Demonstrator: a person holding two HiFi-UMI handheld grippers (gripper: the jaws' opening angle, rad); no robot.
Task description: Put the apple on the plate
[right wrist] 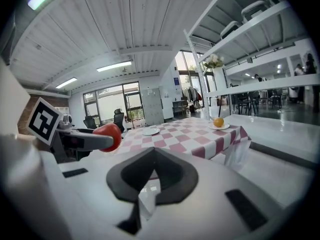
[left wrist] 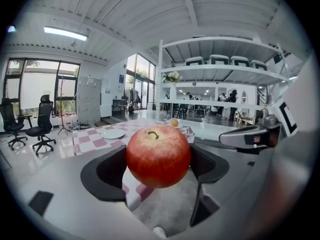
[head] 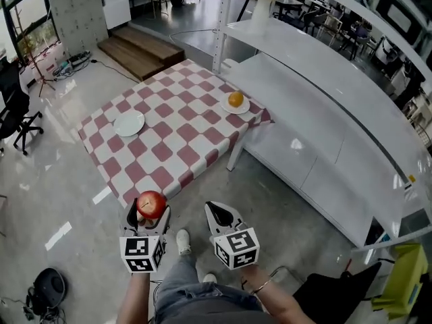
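My left gripper (head: 150, 212) is clamped on the apple (head: 152, 204), short of the table's (head: 177, 147) near edge, so this is the carry. Next I must reach the bare plate (head: 129, 123) by the left edge. My right gripper (head: 223, 212) is closed on nothing

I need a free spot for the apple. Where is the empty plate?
In the head view the empty plate lies on the left side of the checked table, well apart from the orange near its right edge.
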